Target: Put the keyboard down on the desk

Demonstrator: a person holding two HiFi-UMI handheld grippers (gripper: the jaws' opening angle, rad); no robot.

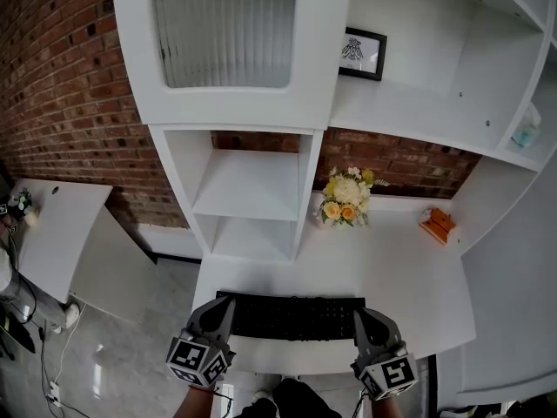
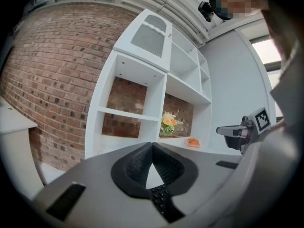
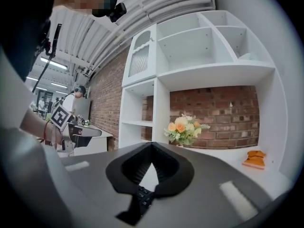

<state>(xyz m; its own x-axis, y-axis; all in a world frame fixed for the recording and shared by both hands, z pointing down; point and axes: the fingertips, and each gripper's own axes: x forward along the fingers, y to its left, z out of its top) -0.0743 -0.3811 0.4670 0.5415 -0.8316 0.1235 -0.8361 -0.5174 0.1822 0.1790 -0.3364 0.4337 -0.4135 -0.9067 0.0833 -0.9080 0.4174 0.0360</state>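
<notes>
Pinching the black keyboard (image 1: 291, 317) by its two ends: left gripper (image 1: 222, 312) on the left end, right gripper (image 1: 361, 319) on the right, jaws of both pressed together on the keyboard's edge. Holding it across the near part of the white desk (image 1: 392, 264), well apart from the flower bunch (image 1: 345, 200) and orange object (image 1: 438, 225) behind.

The white worktop (image 1: 392, 264) runs back to a red brick wall (image 1: 409, 159). A bunch of yellow, orange and white flowers (image 1: 345, 200) stands at its back, just beside the right-hand side of a white open shelf unit (image 1: 248, 185) at the back left. A small orange object (image 1: 438, 225) lies near the back right corner, well apart from the flowers. On the white upper shelf (image 1: 409, 111) a black-framed picture (image 1: 362, 53) stands against the rear panel.
</notes>
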